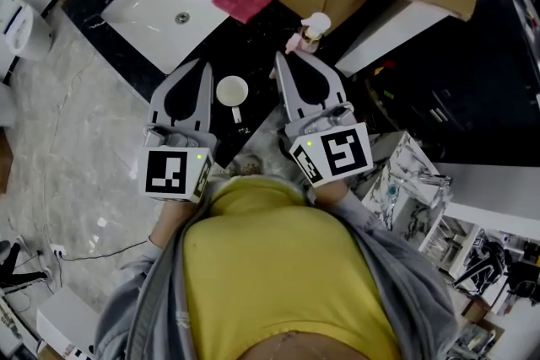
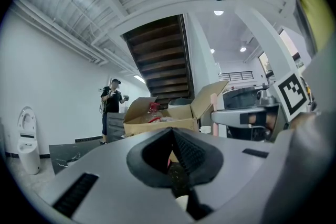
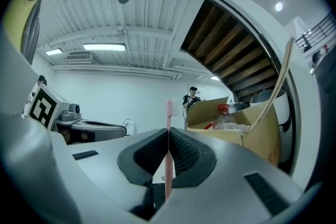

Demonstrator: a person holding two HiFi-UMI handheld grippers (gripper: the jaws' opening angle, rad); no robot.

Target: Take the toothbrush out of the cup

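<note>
Right gripper view, toothbrush (image 3: 169, 112) upright, head up, in right hand-held gripper (image 3: 168, 131)

A black counter (image 1: 261, 55) with a white sink (image 1: 160, 17), pale marbled floor (image 1: 76, 139), white walls (image 2: 47, 81), dark staircase (image 2: 160, 60) overhead.

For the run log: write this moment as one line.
right gripper: shut on toothbrush, upright | left gripper: shut, empty | cup: on counter, without toothbrush

A pink toothbrush (image 3: 168, 157) stands upright in the right hand-held gripper (image 1: 278, 59); the white cup (image 1: 220, 88) sits on the black counter (image 1: 257, 42).
</note>
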